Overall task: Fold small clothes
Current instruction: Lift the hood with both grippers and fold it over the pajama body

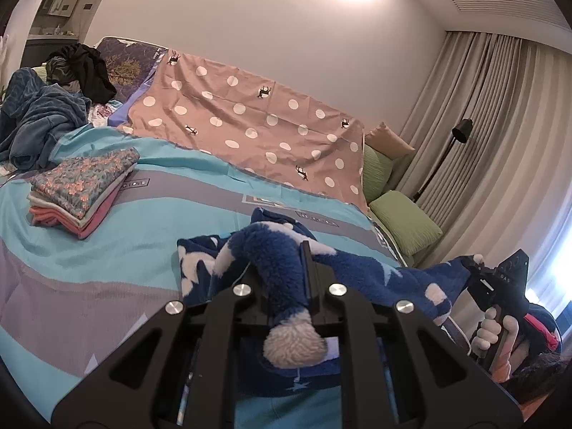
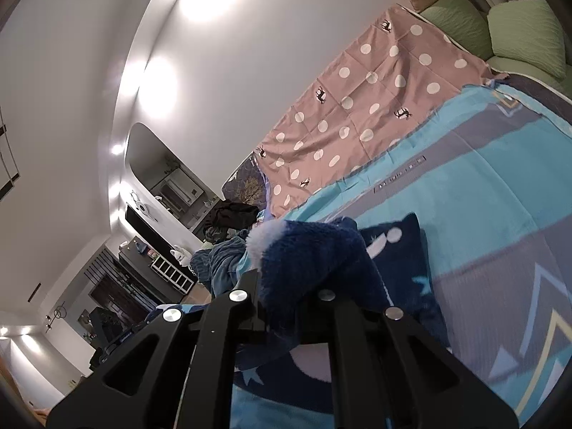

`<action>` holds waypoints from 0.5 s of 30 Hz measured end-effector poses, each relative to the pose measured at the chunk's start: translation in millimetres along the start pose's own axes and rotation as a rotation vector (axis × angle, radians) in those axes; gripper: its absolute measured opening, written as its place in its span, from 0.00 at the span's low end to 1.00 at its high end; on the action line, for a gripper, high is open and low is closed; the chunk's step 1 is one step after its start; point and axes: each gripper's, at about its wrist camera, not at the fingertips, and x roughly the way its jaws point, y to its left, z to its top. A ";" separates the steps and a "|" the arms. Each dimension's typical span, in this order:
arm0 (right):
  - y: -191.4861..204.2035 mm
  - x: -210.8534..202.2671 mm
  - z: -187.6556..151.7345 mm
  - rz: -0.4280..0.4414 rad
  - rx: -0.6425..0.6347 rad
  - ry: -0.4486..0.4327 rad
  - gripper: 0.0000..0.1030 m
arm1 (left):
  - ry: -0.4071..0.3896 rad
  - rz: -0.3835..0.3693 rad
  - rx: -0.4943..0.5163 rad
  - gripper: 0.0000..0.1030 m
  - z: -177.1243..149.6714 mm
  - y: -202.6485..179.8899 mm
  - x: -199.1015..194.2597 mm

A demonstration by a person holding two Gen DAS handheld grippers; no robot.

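Bed [image 1: 107, 250]: both tools clamp blue fleece garment [image 1: 271, 250].

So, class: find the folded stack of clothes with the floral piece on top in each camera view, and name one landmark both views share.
Left wrist view: the folded stack lies on the bed at the left, on the turquoise cover, near the rumpled teal blanket.
Right wrist view: not in it.
Shared landmark: the pink polka-dot sheet, spread across the far side of the bed in both views.
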 end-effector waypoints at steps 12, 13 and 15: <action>-13.2 72.3 59.9 -0.037 -0.027 0.008 0.08 | -0.019 -0.002 0.034 0.12 61.8 8.3 63.4; -15.8 79.2 63.9 -0.040 -0.026 0.012 0.08 | -0.014 0.000 0.028 0.12 67.7 13.2 74.4; -22.9 99.8 75.0 -0.053 -0.026 0.026 0.08 | -0.004 0.006 0.024 0.12 75.3 19.5 90.4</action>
